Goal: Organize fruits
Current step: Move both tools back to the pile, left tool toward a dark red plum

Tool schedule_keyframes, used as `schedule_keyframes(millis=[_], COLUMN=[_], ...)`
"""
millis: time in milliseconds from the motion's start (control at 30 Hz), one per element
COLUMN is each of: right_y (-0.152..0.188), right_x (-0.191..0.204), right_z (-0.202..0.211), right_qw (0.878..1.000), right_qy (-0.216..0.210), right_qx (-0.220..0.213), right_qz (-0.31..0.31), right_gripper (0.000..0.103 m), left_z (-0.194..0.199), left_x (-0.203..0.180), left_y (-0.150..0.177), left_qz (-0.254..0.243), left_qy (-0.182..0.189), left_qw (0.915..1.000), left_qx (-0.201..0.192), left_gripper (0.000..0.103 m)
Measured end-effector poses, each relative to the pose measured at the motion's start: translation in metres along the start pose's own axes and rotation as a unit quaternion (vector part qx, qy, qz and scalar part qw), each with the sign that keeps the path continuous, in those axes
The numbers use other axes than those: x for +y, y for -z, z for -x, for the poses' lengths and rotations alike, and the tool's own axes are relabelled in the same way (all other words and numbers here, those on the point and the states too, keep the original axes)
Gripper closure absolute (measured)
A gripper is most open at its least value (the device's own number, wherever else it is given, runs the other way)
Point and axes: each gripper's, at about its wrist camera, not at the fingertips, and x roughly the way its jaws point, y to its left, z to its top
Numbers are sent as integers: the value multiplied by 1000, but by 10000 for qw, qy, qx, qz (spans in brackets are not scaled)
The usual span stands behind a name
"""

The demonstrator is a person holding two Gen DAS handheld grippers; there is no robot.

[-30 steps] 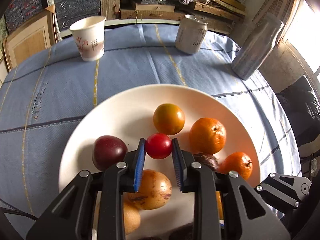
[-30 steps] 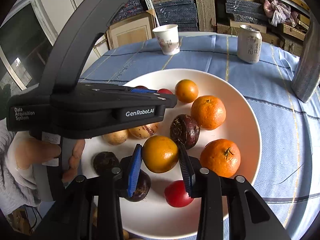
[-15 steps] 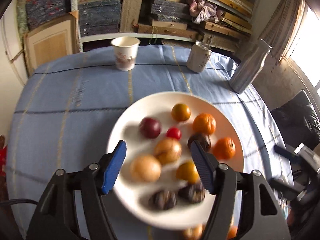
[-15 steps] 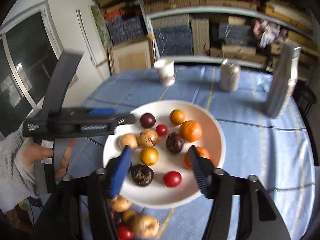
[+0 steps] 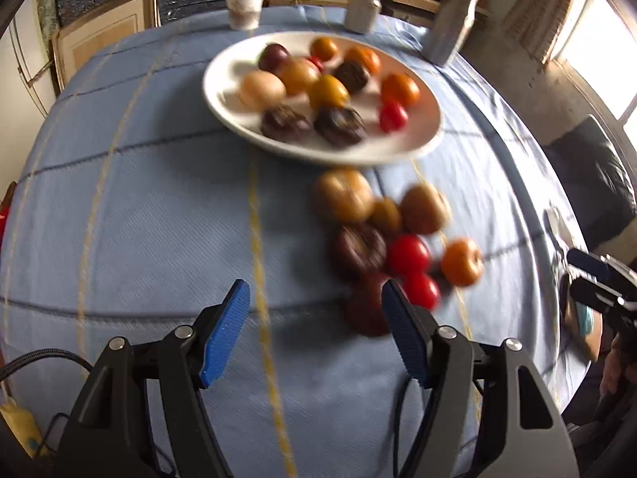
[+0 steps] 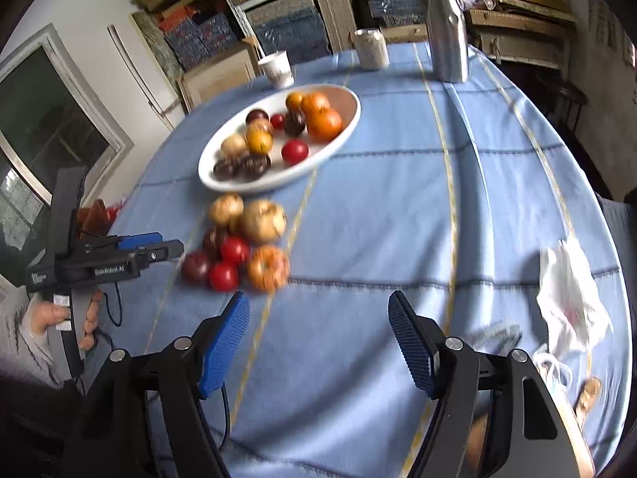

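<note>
Two handheld grippers hover over a round table covered in a blue cloth [image 6: 398,207] with yellow and dark stripes. The landmark is a white plate [image 6: 338,135] of fruit lying toward the far side of the table.

Nearest the camera in the left wrist view, the left gripper [image 5: 316,332] has its blue-padded jaws spread wide with nothing between them, held above bare cloth on the near side of the plate. In the right wrist view, the right gripper [image 6: 318,338] is likewise spread wide and holds nothing, also nearer than the plate.

Between the grippers and the plate, a loose pile of fruit [image 6: 243,243] lies on the cloth just beside the plate's near rim. The pile includes two red tomatoes [image 6: 229,263], an orange fruit [image 6: 268,267], two tan round fruits [image 6: 262,221] closest to the plate, and dark purple fruits [image 6: 196,267]; in the left wrist view the same pile [image 5: 390,239] is blurred.

On the plate itself lie about ten fruits: dark wrinkled ones [image 6: 241,165] at the near rim, a red tomato [image 6: 295,150], yellow and tan fruits, and oranges [image 6: 324,123] toward the far side.

Right of the plate and nearer the camera, a crumpled white plastic bag [image 6: 573,298] lies at the table's edge.

Beyond the plate stand a paper cup [image 6: 276,69], a pale can [image 6: 371,52] and a tall silver bottle [image 6: 448,32], with cluttered shelves behind them.
</note>
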Motion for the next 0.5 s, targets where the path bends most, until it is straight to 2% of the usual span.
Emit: schedule_keyframes(millis=[100,300,500], right_y=[7,18,19], right_x=[2,0,-1], right_z=[13,30,36], right_qw=[9999,9995,9993], right_qy=[69,233,247], right_qx=[-101,-146,-213], right_qz=[90,161,155], right_gripper=[25,25,25], left_z=[-5,-14,-4], left_x=[-10,-14,-2], left_y=[5,6,17], left_qz=[-9,55,81], left_qy=[53,-10,-171], left_qw=[10000,10000,9998], left_qx=[19,12,-48], left_gripper=[35,30,26])
